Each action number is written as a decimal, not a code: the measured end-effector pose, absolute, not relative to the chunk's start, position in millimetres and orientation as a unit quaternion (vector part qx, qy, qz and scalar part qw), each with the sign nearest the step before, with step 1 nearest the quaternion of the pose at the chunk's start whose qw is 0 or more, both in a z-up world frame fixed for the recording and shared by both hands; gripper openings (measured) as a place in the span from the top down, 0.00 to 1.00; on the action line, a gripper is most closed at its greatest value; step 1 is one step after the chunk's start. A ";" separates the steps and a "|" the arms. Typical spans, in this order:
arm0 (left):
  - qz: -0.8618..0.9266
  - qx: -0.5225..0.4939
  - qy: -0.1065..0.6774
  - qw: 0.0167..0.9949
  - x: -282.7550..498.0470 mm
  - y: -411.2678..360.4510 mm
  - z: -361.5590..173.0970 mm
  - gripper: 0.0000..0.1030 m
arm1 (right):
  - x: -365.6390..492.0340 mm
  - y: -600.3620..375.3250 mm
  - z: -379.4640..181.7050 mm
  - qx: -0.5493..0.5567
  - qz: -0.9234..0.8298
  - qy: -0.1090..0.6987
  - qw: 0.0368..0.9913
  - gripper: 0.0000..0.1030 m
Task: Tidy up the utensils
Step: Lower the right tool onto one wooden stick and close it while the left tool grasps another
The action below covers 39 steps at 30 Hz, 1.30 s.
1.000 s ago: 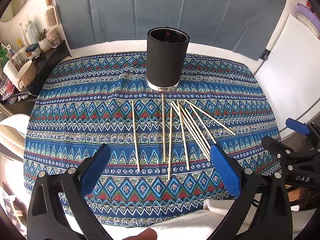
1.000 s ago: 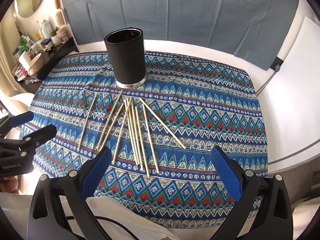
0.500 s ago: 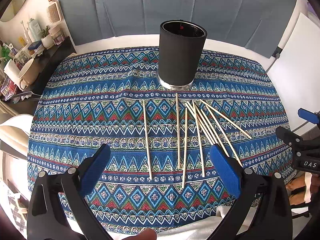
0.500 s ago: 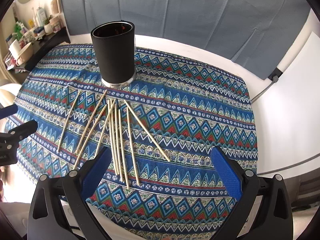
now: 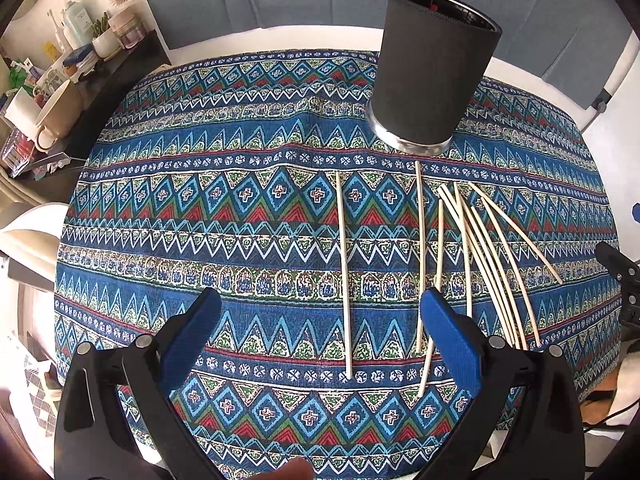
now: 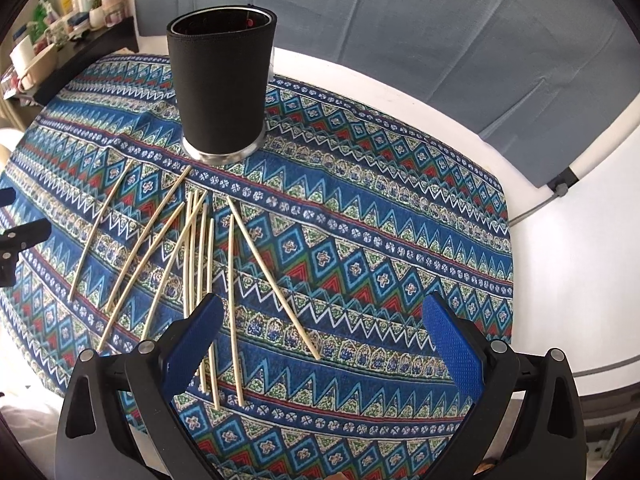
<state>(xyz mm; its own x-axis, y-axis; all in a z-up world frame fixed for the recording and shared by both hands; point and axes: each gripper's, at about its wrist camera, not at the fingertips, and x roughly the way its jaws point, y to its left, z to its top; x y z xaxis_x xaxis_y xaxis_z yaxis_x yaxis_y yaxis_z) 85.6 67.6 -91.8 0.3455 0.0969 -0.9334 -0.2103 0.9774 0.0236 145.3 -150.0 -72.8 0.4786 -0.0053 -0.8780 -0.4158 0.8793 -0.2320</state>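
Observation:
Several pale wooden chopsticks (image 5: 466,264) lie loose on the patterned blue tablecloth (image 5: 240,216), fanned out in front of a tall black cylindrical holder (image 5: 432,76) that stands upright. In the right wrist view the chopsticks (image 6: 192,264) lie left of centre and the holder (image 6: 222,80) stands behind them. My left gripper (image 5: 320,316) is open and empty above the cloth, with one chopstick (image 5: 344,276) between its fingers' line. My right gripper (image 6: 320,316) is open and empty, hovering over the right-hand sticks (image 6: 272,276).
A dark shelf (image 5: 120,64) crowded with bottles, jars and a mug stands beyond the table's left edge. A blue-grey curtain (image 6: 400,20) hangs behind. A white board (image 6: 580,240) lies at the right. The other gripper (image 6: 16,240) shows at the left edge.
Both grippers have moved forward and lower towards the chopsticks; the left view has swung left, the right view right. Both stay open. The sticks and holder have not moved.

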 end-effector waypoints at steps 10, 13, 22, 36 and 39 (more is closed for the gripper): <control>0.090 -0.067 0.595 0.796 109.6 73.2 -127.4 0.06 | 182.9 -141.4 -126.6 -0.221 0.143 0.534 0.803 0.08; 0.092 -0.075 0.603 0.789 117.1 76.7 -138.1 0.06 | 193.8 -140.8 -141.4 -0.229 0.144 0.541 0.796 0.08; 0.104 -0.066 0.626 0.770 138.4 85.6 -164.7 0.06 | 216.4 -131.8 -177.6 -0.237 0.172 0.573 0.765 0.08; 0.090 -0.066 0.624 0.773 149.0 92.7 -199.4 0.04 | 240.4 -152.3 -199.0 -0.178 0.236 0.585 0.755 0.06; 0.086 -0.063 0.624 0.774 146.9 91.6 -201.1 0.04 | 241.3 -157.6 -200.7 -0.176 0.235 0.587 0.755 0.06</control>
<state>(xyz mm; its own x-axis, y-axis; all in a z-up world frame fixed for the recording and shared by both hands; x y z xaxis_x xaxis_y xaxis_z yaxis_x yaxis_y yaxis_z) 146.9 91.6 -201.1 0.2061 0.0541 -0.9770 -0.2109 0.9775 0.0097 241.3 -157.6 -200.7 0.2017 0.1477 -0.9683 -0.5605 0.8281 0.0096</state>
